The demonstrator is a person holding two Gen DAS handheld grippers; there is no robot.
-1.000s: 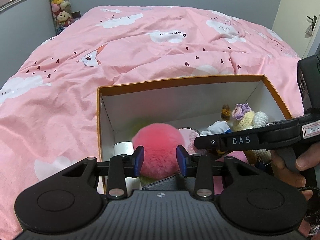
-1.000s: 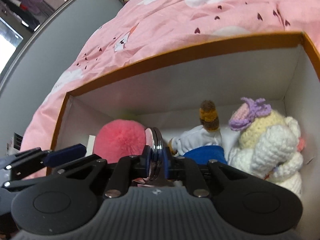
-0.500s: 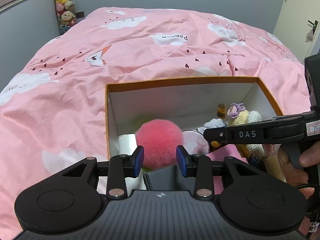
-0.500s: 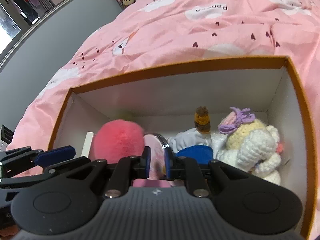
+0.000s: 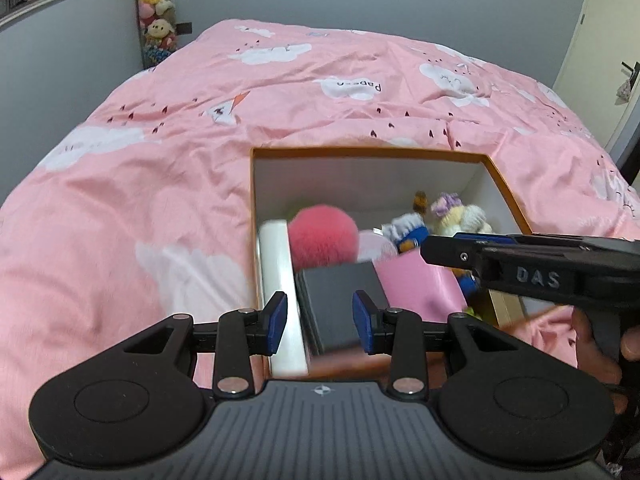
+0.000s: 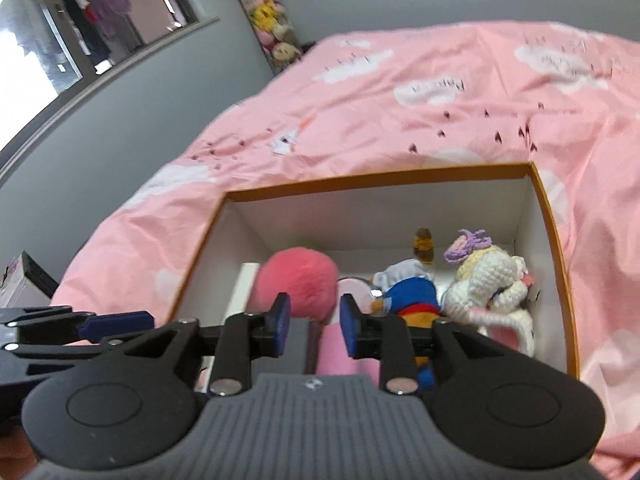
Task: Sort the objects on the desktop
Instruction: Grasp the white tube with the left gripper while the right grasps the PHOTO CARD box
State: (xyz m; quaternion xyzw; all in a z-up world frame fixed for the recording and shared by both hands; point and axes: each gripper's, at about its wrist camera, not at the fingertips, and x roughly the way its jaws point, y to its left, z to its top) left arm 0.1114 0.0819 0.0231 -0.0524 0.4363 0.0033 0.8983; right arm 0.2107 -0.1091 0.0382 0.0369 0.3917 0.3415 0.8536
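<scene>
An orange-rimmed white box (image 5: 372, 153) (image 6: 544, 196) sits on the pink bed. Inside lie a pink fluffy ball (image 5: 323, 236) (image 6: 298, 284), a round pink compact (image 5: 374, 245) (image 6: 354, 294), a blue-and-white duck toy (image 6: 410, 290), a crocheted doll (image 5: 460, 216) (image 6: 492, 280), a dark grey case (image 5: 340, 300), a pink box (image 5: 416, 284) and a white box (image 5: 280, 280). My left gripper (image 5: 320, 322) is open and empty above the box's near left part. My right gripper (image 6: 312, 330) is open and empty above the box's near edge; it also shows in the left wrist view (image 5: 460, 250).
The pink duvet (image 5: 160, 160) with cloud prints covers the bed all round the box. Plush toys (image 5: 156, 20) hang in the far left corner. A door (image 5: 600, 60) stands at the right. A small box (image 6: 16, 284) lies off the bed's left side.
My right gripper has opened and let go of the round compact, which now lies in the box. Both grippers have pulled back and up from the box.
</scene>
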